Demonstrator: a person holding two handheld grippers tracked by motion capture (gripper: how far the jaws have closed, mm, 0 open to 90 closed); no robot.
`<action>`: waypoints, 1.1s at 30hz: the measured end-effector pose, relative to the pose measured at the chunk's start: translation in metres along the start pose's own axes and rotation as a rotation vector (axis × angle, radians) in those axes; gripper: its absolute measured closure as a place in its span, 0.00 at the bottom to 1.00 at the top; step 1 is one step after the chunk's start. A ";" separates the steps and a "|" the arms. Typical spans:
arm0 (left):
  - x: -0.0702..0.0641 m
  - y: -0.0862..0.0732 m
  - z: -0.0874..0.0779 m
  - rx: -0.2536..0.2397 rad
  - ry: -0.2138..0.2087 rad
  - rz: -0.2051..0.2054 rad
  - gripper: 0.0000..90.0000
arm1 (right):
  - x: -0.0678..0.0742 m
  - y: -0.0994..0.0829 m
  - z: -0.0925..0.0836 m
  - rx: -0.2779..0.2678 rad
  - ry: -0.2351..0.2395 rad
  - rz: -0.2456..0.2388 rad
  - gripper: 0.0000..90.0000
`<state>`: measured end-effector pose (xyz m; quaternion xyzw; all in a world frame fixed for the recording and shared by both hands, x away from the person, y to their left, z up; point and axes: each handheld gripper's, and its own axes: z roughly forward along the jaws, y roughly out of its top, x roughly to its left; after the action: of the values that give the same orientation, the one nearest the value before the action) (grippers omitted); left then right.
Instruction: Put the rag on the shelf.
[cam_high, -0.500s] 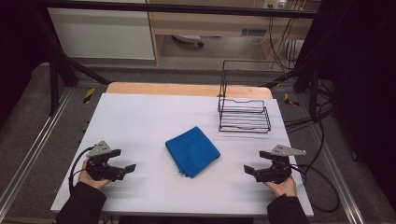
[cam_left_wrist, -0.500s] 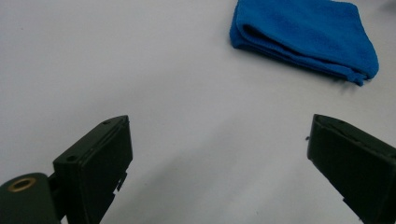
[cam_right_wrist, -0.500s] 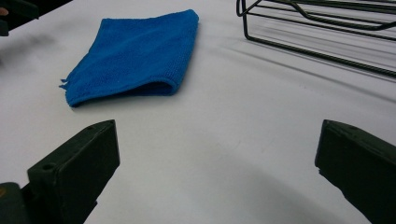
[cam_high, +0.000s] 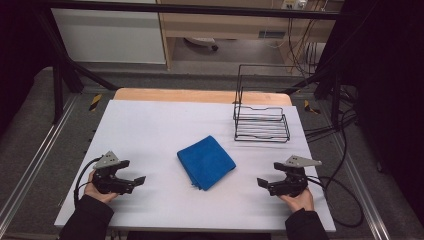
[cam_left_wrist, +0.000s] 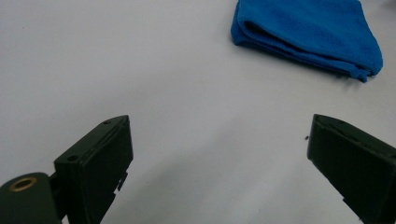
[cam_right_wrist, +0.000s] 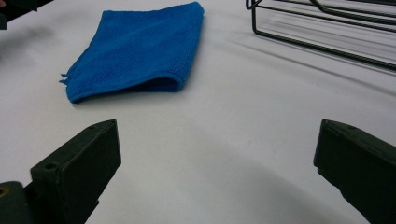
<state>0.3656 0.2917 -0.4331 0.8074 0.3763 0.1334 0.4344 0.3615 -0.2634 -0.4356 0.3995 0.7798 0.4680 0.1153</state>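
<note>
An empty black wire rack (cam_high: 261, 124) stands at the far right of the white table (cam_high: 150, 125), a folded blue cloth (cam_high: 206, 162) lies mid-table, and the left gripper (cam_high: 134, 182) and right gripper (cam_high: 265, 184) rest near the front corners, jaws wide, pointing inward.

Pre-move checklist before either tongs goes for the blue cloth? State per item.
1. Left tongs open: ok, jaws wide apart in the left gripper view, nothing between them.
2. Right tongs open: ok, jaws wide apart, nothing between them.
3. Blue cloth folded and flat on the white table: ok, it lies between the two tongs, touching neither.
4. Path from each tongs to the cloth free: ok, bare table between them.
5. Wire rack clear of the cloth: ok, it stands apart at the far right, nothing inside it.
6. Number of folded layers at the cloth edge: cannot tell.
</note>
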 end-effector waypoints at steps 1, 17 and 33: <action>0.000 0.000 0.000 0.000 0.001 0.000 0.08 | 0.002 0.001 0.002 0.007 -0.001 -0.002 0.02; 0.000 0.000 0.000 0.000 0.011 0.004 0.08 | 0.028 0.020 0.035 0.024 0.016 -0.026 0.04; -0.001 0.000 0.001 0.008 0.012 0.010 0.08 | 0.046 0.051 0.079 0.061 0.011 -0.026 0.22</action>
<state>0.3655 0.2909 -0.4335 0.8102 0.3752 0.1389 0.4285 0.4014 -0.1673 -0.4265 0.3900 0.7995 0.4445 0.1048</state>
